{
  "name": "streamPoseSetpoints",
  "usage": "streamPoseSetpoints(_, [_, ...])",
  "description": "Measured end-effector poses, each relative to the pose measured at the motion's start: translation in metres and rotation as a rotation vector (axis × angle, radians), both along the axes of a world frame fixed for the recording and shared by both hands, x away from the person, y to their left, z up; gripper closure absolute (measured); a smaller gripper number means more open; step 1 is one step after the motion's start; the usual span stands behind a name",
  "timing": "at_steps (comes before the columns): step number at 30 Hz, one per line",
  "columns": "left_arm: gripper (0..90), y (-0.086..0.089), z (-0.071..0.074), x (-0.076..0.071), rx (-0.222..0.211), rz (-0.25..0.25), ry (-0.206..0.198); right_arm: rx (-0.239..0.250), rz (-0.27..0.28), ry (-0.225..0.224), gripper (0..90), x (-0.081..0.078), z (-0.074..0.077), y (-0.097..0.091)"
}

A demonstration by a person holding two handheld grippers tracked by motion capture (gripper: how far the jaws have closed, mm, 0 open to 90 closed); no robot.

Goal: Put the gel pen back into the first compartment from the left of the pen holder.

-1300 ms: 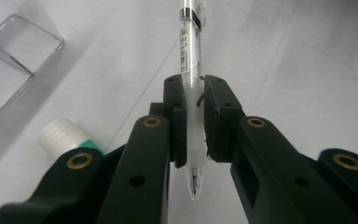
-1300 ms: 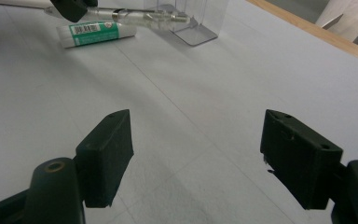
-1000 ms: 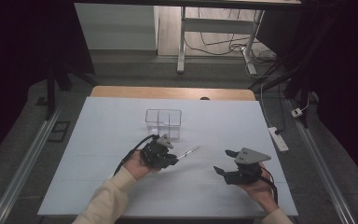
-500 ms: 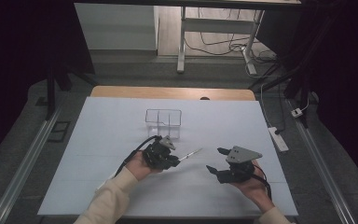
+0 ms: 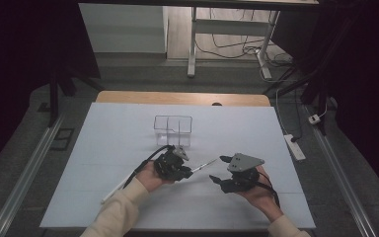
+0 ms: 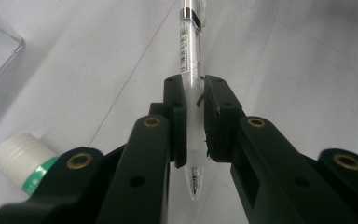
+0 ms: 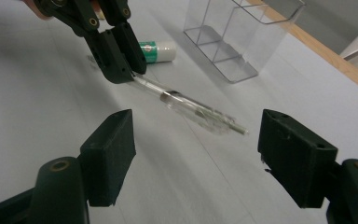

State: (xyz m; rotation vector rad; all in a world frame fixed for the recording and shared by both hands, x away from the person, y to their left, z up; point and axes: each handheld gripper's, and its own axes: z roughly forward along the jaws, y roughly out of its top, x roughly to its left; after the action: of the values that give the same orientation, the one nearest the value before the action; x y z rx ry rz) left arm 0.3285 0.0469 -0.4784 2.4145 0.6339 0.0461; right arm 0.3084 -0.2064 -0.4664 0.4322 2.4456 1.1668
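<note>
My left gripper (image 5: 189, 171) is shut on a clear plastic pen (image 5: 203, 163) just above the white table. In the left gripper view both pads clamp the pen (image 6: 189, 70) near its writing tip, and the barrel runs up and away from the gripper (image 6: 195, 122). My right gripper (image 5: 218, 169) stands open to the right, facing the pen's free end. In the right gripper view the pen (image 7: 191, 108) sticks out of the left gripper (image 7: 121, 51) toward the wide gap of my right gripper (image 7: 196, 140). Those jaws have just been closing a little, with nothing between them.
A clear divided plastic holder (image 5: 172, 129) stands behind the grippers at mid table. A small white bottle with a green label (image 7: 158, 50) lies beside the left gripper. A power strip (image 5: 295, 146) lies on the floor past the table's right edge.
My right gripper has moved left toward the pen's free end. The left gripper and the pen have stayed in place.
</note>
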Motion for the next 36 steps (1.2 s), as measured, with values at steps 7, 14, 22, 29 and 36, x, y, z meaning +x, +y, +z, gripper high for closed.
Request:
streamPoseSetpoints(7, [79.9,-0.003,-0.002,0.000,0.005,-0.009,0.006,-0.033,0.033,0.007,29.4,0.002,-0.003,0.013])
streamPoseSetpoints(14, [79.9,-0.005,-0.003,0.000,0.005,-0.017,0.013,-0.064,0.052,0.020,33.1,0.006,-0.006,0.021])
streamPoseSetpoints(22, [79.9,-0.006,-0.003,-0.001,0.002,-0.028,0.019,-0.097,0.060,0.029,37.9,0.009,-0.010,0.028])
streamPoseSetpoints(29, [79.9,-0.005,-0.002,-0.001,-0.016,-0.050,0.041,-0.160,0.081,0.024,45.8,0.011,-0.015,0.034])
streamPoseSetpoints(36, [79.9,-0.003,0.002,-0.002,-0.049,-0.073,0.058,-0.258,0.124,-0.013,56.7,0.009,-0.020,0.039])
